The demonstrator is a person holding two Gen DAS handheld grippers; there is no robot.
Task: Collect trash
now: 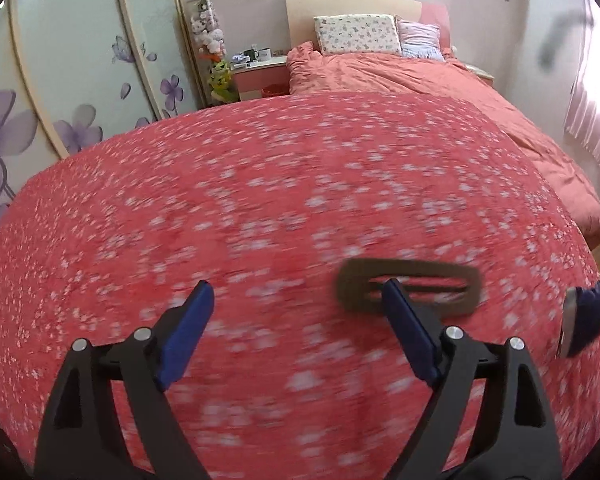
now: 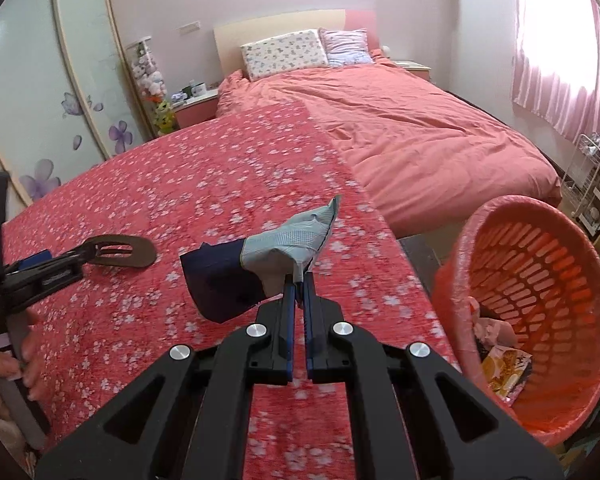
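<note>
Right claw (image 2: 299,284) clamped on a soft wrapper (image 2: 260,264), lifted over the floral cover (image 2: 180,184), basket (image 2: 540,312) at right. Left claw (image 1: 296,308) wide, empty, one finger over the stiff brown ring (image 1: 408,286) on the cover; light, flat, probably best pinched across its rim.

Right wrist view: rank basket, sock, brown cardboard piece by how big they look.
1. basket, largest by far, though it sits close to the camera.
2. sock, held in the right gripper.
3. brown cardboard piece, smallest; seen at a shallow angle, so its look is unsure.
</note>
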